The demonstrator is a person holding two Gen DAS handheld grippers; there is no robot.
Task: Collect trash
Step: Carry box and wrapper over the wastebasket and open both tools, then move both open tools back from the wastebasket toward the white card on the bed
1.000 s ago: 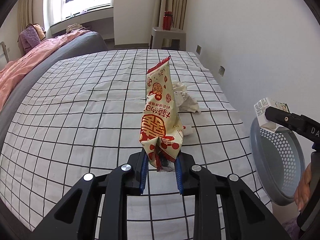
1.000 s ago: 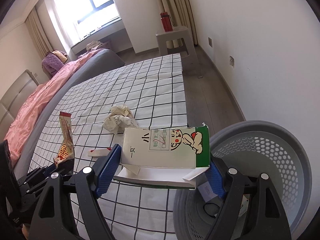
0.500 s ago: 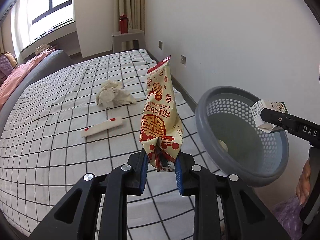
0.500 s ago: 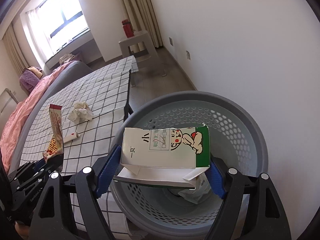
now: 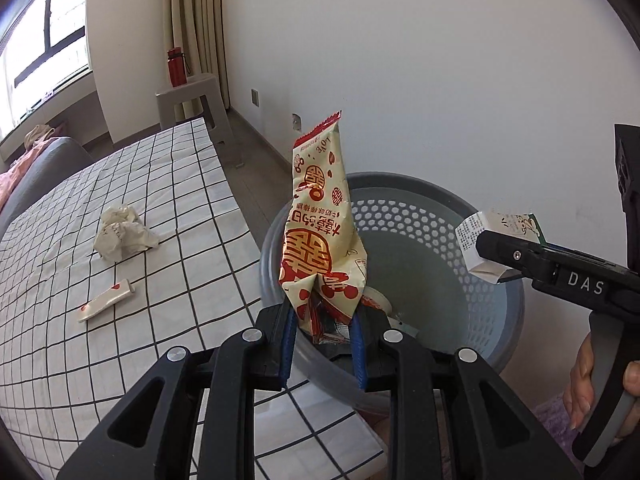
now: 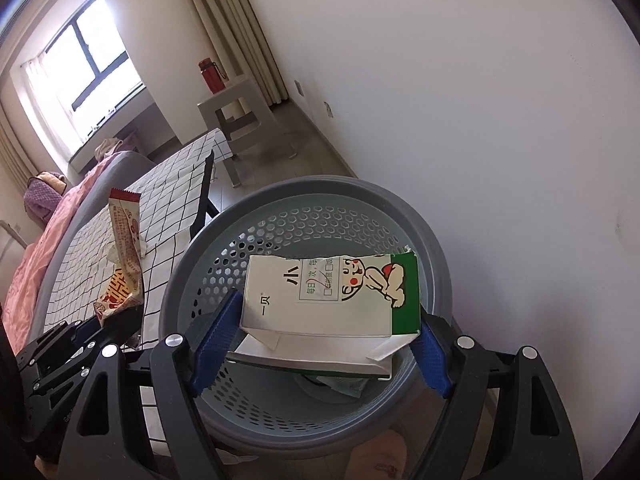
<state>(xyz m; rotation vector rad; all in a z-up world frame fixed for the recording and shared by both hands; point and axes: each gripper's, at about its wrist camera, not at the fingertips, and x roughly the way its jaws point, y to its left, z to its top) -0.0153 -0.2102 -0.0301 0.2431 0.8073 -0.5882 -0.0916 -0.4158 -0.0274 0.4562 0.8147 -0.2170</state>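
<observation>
On the far left we see the checked bedsheet (image 5: 180, 216), with a crumpled paper wad (image 5: 122, 232) lying on it and, nearer us, a small flat red-and-white wrapper (image 5: 106, 300); the two lie apart from each other. Our left gripper (image 5: 323, 332) is clamped on the bottom of a tall cream-and-red snack bag (image 5: 320, 224), which stands upright between the blue pads and sits in front of the near rim of the grey perforated bin (image 5: 480, 216). The bin stands just beside the bed edge, and some rubbish lies at its bottom, though we cannot quite make out what it is. Further right, our right gripper (image 6: 324, 340) pinches a torn white-and-green carton (image 6: 332, 296) by its two ends, holding it level directly above the bin's opening (image 6: 304, 200).
</observation>
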